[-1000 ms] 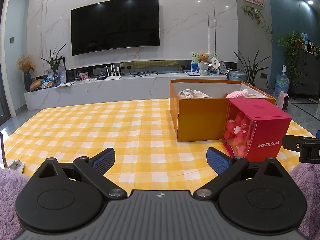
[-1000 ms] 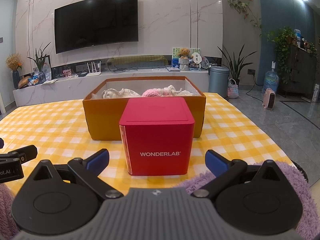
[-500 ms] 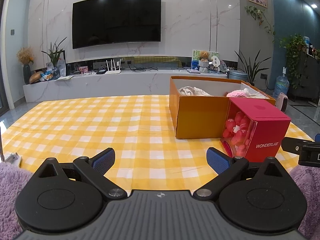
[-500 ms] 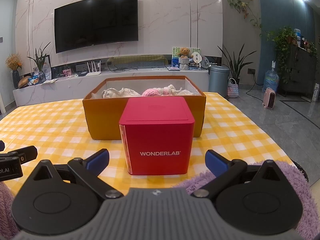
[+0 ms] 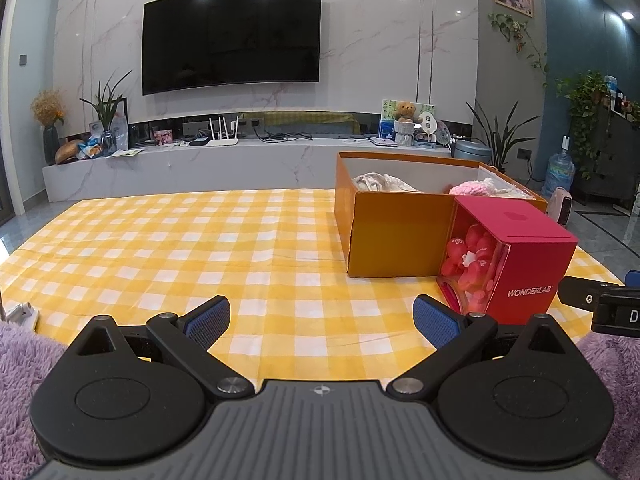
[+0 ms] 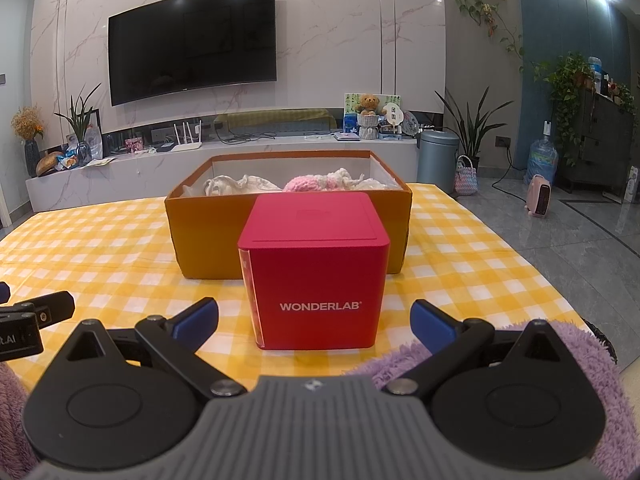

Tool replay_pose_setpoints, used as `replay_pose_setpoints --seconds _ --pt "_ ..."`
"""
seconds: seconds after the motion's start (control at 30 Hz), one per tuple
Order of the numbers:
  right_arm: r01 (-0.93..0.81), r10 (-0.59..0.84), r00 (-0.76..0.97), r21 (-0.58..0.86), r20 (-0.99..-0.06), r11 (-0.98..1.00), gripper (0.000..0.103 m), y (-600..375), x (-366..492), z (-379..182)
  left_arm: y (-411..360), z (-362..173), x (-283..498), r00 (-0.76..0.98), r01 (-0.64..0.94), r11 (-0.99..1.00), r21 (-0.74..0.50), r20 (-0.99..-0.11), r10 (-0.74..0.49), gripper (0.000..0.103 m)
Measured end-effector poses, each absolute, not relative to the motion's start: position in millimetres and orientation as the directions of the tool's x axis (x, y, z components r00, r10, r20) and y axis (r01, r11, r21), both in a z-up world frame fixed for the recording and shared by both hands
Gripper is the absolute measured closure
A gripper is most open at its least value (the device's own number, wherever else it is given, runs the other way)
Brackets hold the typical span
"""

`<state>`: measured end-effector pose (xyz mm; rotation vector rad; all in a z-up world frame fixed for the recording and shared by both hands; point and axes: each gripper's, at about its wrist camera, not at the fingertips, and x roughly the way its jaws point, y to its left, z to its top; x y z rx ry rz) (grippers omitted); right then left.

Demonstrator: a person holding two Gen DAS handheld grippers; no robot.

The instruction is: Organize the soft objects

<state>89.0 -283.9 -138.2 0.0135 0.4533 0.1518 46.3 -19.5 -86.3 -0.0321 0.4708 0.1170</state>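
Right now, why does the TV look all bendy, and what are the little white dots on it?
In both wrist views the fisheye lens bows the TV and its wall; the dots are ceiling lights reflected on the dark screen. In the right wrist view the red box stays sharp, and both grippers are open.
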Motion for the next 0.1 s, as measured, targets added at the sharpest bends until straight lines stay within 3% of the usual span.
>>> replay_pose_setpoints --seconds 0.1 --pt "-0.143 0.149 0.887 0.047 -0.436 0.989 0.003 -283.7 89.3 -138.5 -18.2 -86.4 46.7 0.884 -0.121 0.993 -0.007 -0.456 0.105 0.0"
